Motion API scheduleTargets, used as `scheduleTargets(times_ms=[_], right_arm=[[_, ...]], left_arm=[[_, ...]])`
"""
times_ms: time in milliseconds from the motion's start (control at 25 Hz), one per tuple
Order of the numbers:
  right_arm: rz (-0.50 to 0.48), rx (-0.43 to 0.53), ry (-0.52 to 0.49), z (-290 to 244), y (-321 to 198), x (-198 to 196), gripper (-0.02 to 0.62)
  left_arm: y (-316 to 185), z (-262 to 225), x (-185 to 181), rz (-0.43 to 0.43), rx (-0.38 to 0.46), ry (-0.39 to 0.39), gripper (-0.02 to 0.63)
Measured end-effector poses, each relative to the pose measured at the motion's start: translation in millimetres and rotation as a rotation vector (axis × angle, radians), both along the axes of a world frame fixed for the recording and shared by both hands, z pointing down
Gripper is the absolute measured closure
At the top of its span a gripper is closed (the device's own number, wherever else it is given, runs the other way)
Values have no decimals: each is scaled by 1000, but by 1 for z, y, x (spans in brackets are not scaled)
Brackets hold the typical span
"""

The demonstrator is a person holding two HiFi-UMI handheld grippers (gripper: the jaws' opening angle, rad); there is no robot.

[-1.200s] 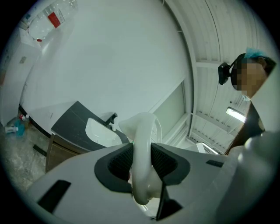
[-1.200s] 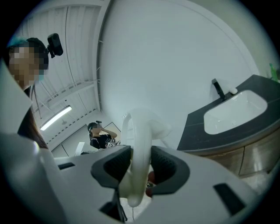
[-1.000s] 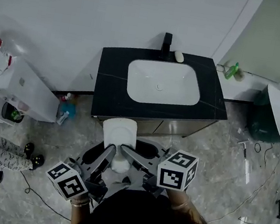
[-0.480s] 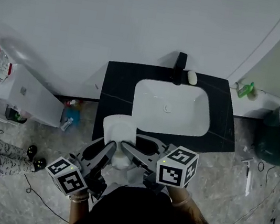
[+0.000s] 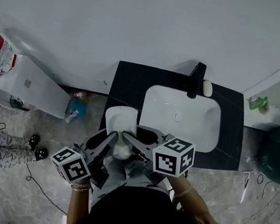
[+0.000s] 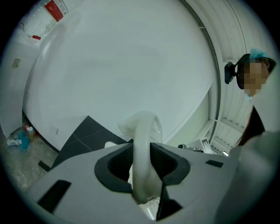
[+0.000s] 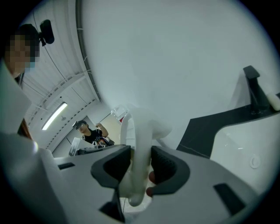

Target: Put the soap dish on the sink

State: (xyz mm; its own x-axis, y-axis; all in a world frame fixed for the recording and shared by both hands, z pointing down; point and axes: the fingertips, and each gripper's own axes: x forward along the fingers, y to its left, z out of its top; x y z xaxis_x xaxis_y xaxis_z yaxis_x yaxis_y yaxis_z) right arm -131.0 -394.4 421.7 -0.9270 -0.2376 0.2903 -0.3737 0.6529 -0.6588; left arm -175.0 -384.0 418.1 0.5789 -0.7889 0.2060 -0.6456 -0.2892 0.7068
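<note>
Soap dish (image 5: 120,123) near end partly covered

The soap dish (image 5: 121,123) is showing plain white between dark grey jaw pads. The left gripper (image 5: 111,142) and the right gripper (image 5: 126,149) are wearing pale grey shells and cubes patterned with black-and-white squares. Ahead of the grippers, the sink (image 5: 201,125) is gleaming white inside a black countertop (image 5: 128,88) that is carrying thin pale veins. The faucet (image 5: 196,80) is looking black and the soap (image 5: 207,88) beside it off-white. Left of the left gripper, the floor (image 5: 51,136) is showing grey marbling.
</note>
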Motion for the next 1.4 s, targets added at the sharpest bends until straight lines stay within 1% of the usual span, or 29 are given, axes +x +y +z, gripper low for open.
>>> scheduleTargets(times_ms=[200,400,680,920,1040,1200,1400], right_arm=[[-10,-22,52,29,-27,-24,457],[12,-66,89,59,-60,-42,456],[26,-126,144,123,-101,-60,456],[14,-159,245,187,-117,-61,456],[6,-187,278,210,-118,-62,456],[-1,-204,297,224,-119,-62,454],[-6,-192,321,228,-120,-63,454]], left_arm=[[-26,30,-24,-2,-48,-29,477],[-61,60,-42,29,-103,-66,477],[-102,125,-60,61,-195,-64,477],[-118,190,-61,91,-289,-104,477],[-119,212,-61,100,-342,-118,477],[-119,227,-61,106,-400,-122,476],[-120,232,-61,135,-440,-128,476]])
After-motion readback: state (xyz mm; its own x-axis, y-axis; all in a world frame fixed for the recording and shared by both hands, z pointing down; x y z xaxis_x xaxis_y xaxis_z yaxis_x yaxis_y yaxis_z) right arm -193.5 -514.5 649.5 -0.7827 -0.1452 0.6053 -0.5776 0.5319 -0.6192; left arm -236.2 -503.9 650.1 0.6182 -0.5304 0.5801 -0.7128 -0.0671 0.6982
